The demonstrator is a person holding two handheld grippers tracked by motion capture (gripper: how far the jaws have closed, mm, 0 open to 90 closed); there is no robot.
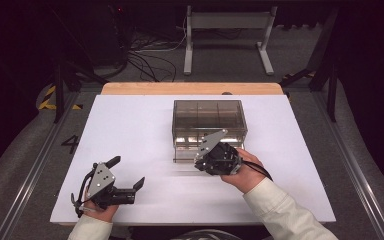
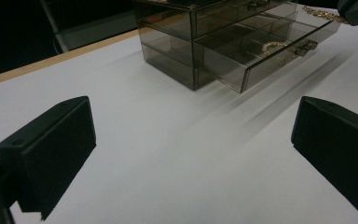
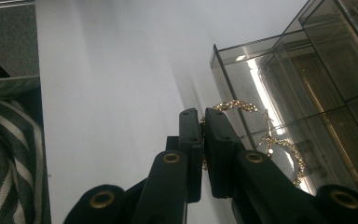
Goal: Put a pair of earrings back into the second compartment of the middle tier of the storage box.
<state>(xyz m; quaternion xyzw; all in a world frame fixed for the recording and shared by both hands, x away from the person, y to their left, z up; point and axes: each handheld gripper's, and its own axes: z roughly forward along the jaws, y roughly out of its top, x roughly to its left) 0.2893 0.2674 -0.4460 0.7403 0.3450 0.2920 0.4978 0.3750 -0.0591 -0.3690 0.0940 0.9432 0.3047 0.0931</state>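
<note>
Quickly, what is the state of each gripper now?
Left gripper: open, holding nothing.
Right gripper: closed on the gold chain, over the open drawer of the smoky box.

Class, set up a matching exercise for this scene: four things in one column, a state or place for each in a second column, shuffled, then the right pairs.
1 gold chain bracelet
2 smoky clear plastic drawer box
3 left gripper
4 white tabletop

A jaws wide open
B lower drawer pulled out
C pinched in the right gripper
D bears the box

Pairs: 1-C, 2-B, 3-A, 4-D
</note>
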